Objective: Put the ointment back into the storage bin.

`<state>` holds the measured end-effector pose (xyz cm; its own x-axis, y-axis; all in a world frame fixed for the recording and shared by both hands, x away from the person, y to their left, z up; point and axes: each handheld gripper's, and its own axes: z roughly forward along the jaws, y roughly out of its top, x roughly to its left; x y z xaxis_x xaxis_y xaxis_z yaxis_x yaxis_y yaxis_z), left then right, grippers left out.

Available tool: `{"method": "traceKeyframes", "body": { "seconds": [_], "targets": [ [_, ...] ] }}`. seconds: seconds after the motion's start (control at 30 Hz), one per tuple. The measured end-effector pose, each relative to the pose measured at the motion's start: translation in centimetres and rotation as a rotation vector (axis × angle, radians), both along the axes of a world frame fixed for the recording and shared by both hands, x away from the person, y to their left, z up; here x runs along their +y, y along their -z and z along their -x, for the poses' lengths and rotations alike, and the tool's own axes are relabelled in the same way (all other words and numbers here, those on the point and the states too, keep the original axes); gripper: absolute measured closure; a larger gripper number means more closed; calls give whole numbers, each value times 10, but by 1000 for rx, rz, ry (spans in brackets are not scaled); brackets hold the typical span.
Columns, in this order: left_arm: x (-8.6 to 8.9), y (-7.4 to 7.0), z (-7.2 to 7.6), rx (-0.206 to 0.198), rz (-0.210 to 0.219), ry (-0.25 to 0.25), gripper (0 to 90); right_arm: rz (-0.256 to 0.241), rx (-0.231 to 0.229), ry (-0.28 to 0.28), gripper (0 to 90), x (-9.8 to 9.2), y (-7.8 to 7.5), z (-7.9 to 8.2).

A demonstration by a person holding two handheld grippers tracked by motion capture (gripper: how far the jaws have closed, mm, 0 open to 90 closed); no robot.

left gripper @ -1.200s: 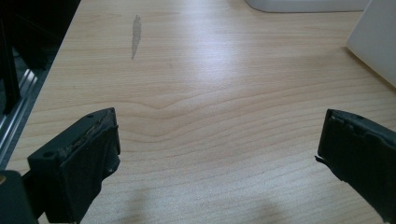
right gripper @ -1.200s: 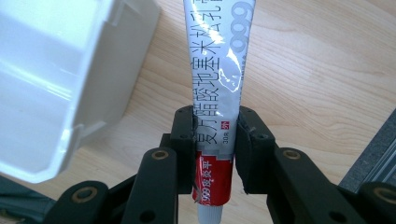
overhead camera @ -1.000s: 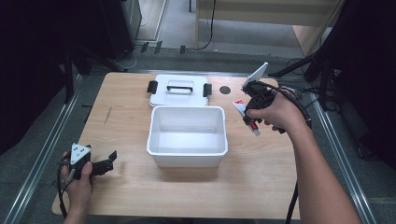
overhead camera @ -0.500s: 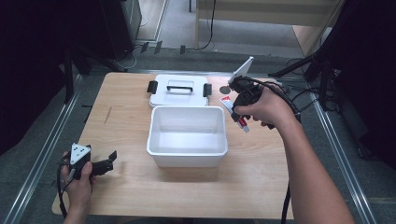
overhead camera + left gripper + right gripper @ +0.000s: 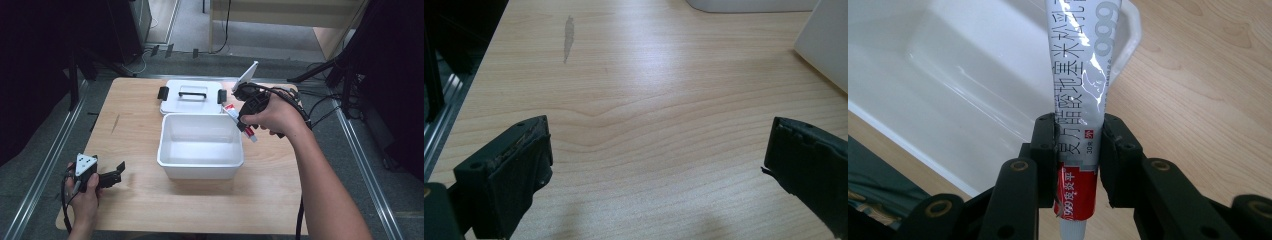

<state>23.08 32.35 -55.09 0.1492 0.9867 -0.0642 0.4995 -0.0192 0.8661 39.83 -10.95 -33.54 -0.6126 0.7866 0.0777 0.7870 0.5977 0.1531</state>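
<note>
- Currently the right hand-held gripper (image 5: 243,116) hangs over the far right corner of the white bin (image 5: 201,146), just above its rim.
- Its jaws are clamped on a silver and red tube (image 5: 1081,100) of ointment, pinching it close to the red band near the capped end.
- From the right gripper view, the tube's silver body with printed characters stretches away over the bin's rim (image 5: 1133,35) and the wood beside it.
- From the high view, the tube (image 5: 238,120) lies tilted, one end over the bin's corner, the other end pointing towards the person's side.
- Behind the bin, touching or just beside its far wall, lies the white lid (image 5: 192,95) with a handle and black clasps.
- Meanwhile the left hand-held gripper (image 5: 116,172) rests low on the bench (image 5: 135,120) near its front left corner, well apart from the bin.
- Its jaws stand wide apart with nothing but bare wood between them.
- A grey mark (image 5: 568,36) shows on the wood ahead of it.
</note>
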Motion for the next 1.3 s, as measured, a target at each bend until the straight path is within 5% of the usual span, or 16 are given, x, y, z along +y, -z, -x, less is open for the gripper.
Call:
{"method": "traceKeyframes", "body": {
  "seconds": [0.63, 1.03, 1.3],
  "targets": [
    [0, 0, 0, 3, 0, 2, 0, -30, -17, -165, 717, 26, 5, 7],
    [0, 0, 0, 4, -2, 4, 0, -46, -84, -450, 718, 39, 15, 14],
    [0, 0, 0, 3, 1, 3, 0, -56, -97, -545, 718, 43, 23, 16]
  ]
}}
